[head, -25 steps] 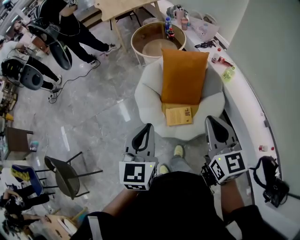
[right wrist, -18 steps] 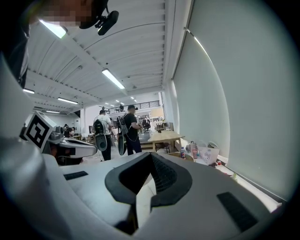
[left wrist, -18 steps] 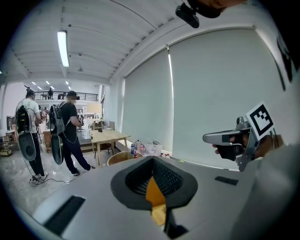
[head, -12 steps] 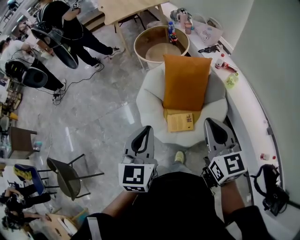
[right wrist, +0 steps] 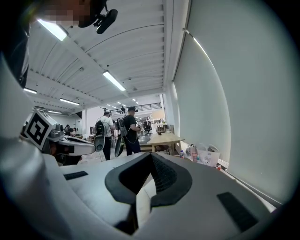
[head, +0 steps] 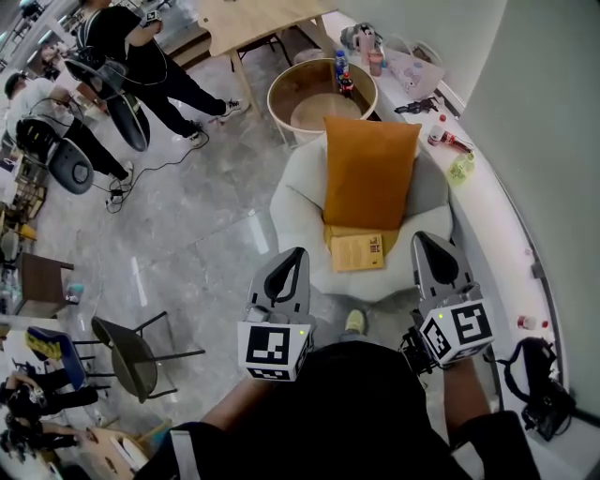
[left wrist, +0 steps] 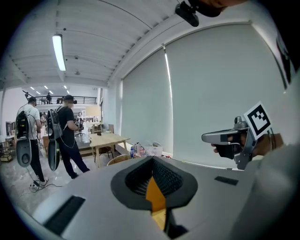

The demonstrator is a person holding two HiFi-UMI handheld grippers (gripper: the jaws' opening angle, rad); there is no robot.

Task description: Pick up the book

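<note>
A thin yellow book lies flat on the seat of a white round armchair, just in front of an upright orange cushion. My left gripper hovers short of the chair's front edge, left of the book, shut and holding nothing. My right gripper hangs to the right of the book by the chair's side, also shut and holding nothing. In the left gripper view the gripper's closed jaws leave a slit showing orange cushion and the book's edge. The right gripper view shows closed jaws too.
A round wooden table with bottles stands behind the chair. A white ledge with small items curves along the right. People with gear stand at the upper left, near a wooden table. A dark chair sits at the lower left.
The armchair and book have come a little closer to both grippers in the head view. Both grippers stay shut, side by side.
</note>
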